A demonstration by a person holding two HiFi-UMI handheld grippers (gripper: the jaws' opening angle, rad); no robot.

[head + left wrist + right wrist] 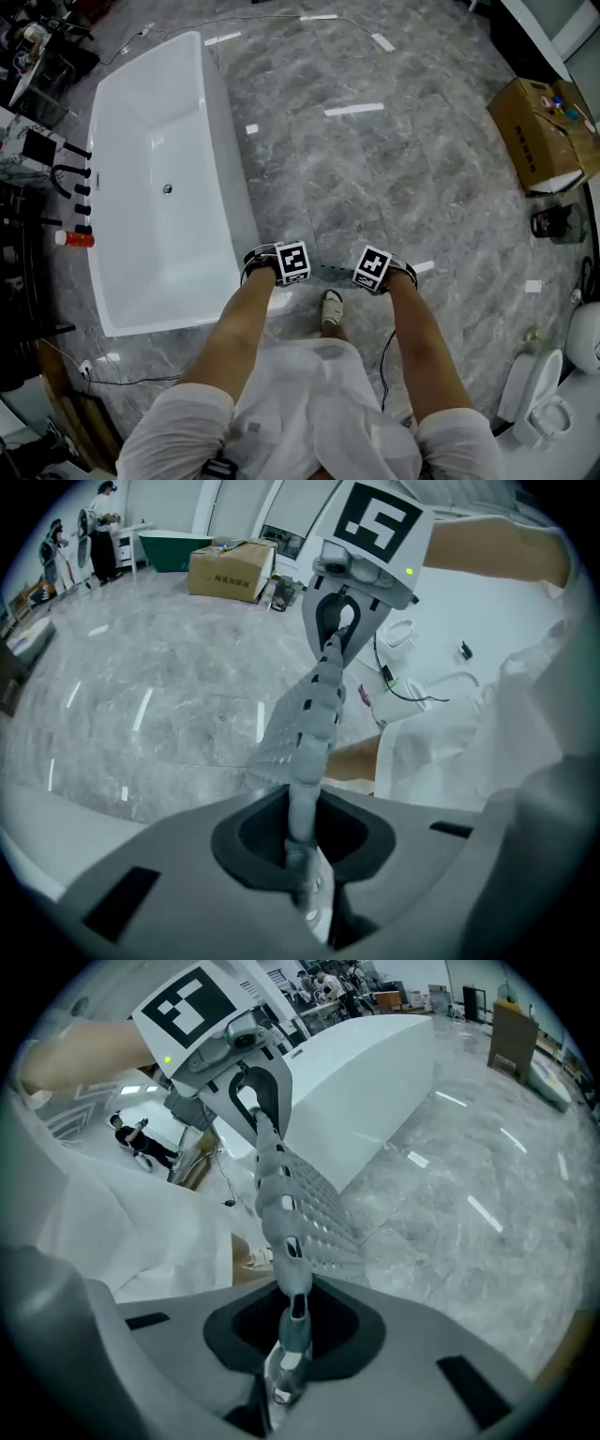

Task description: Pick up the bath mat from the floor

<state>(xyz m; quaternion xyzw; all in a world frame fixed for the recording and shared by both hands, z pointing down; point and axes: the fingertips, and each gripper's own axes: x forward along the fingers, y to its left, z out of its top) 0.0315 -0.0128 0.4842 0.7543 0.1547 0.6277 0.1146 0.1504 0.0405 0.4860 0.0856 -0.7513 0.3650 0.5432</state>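
At the left jaws: the left gripper (pixel 302 847) is being kept almost fully closed, its jaws pinching one edge of the bath mat (pixel 305 719).
At the right jaws: the right gripper (pixel 286 1335) is likewise being kept almost closed, clamped on the opposite edge of the same mat.
Between the two tools: the grey, perforated mat is being held as a short span from one gripper to the other; each gripper view shows the other gripper at the far end of the mat.
Below the tools: in the head view both grippers are being held side by side in front of the person's legs (pixel 234 328), with the mat showing only as a thin grey strip between them and the marble floor (pixel 375 169) beneath.
To the left: the white bathtub (pixel 159 178) is standing near, and is not being touched by the mat.
Step in hand: the lift itself, by the look of it; the mat appears clear of the floor, so the pick-up seems nearly complete.
Next move: both grips are to be kept firm and the two hands level, so the mat is not let slip or sag back to the floor.
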